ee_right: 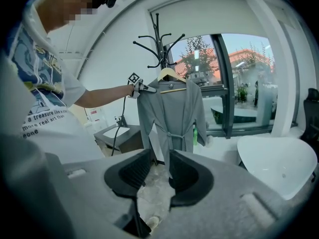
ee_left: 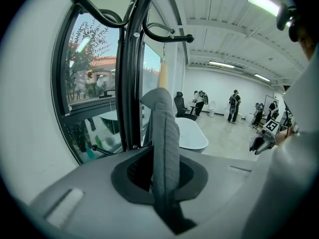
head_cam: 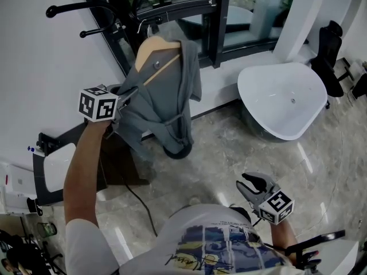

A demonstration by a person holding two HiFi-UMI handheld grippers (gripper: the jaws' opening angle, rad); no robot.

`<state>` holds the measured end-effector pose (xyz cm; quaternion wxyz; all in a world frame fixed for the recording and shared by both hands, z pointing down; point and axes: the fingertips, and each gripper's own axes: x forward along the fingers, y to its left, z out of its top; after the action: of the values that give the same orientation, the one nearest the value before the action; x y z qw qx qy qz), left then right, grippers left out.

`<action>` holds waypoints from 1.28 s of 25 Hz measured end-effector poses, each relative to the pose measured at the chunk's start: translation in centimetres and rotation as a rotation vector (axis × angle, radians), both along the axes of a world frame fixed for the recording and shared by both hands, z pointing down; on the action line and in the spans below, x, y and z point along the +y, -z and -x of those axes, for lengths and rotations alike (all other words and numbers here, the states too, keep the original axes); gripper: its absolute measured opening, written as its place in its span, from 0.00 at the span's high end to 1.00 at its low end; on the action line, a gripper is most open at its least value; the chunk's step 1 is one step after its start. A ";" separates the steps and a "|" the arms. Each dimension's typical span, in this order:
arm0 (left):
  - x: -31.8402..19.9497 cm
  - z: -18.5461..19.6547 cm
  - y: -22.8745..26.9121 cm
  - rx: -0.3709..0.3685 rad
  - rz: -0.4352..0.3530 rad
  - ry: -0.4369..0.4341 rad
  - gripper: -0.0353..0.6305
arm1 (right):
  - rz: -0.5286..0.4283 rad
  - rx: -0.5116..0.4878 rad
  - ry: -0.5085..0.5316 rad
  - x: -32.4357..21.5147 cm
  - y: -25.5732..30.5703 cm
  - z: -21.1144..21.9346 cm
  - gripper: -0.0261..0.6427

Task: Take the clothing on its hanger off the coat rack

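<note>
A shoulder of the grey robe is clamped by the left hand-held gripper. The right hand-held gripper is held open, empty.

In the head view, a pale, glossy, marble-patterned floor carries the furniture. A white rounded-triangular table stands on it between two and three o'clock, and a black office chair stands farther out at two o'clock. A dark low cabinet sits at eight o'clock, with a thin black cable trailing over the tiles at seven o'clock. At eleven o'clock a black metal coat rack bears a light wooden hanger draped with a grey robe.
</note>
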<state>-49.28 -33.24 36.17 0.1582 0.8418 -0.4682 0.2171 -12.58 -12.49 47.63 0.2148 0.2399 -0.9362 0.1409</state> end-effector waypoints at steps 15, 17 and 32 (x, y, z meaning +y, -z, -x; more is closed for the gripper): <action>1.7 -1.9 4.1 -0.030 -0.036 -0.013 0.93 | -0.013 -0.038 0.005 1.9 -0.7 -1.9 0.78; 1.9 -2.6 4.7 -0.032 -0.038 -0.017 0.93 | -0.019 -0.043 0.000 2.0 -0.6 -2.6 0.78; 3.6 -9.1 5.9 -0.024 -0.034 0.003 0.94 | -0.032 -0.063 0.030 1.5 0.0 -9.5 0.78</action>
<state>-40.23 -29.62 30.28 0.1387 0.8411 -0.4747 0.2189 -3.04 -11.02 47.59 0.1834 0.2249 -0.9481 0.1300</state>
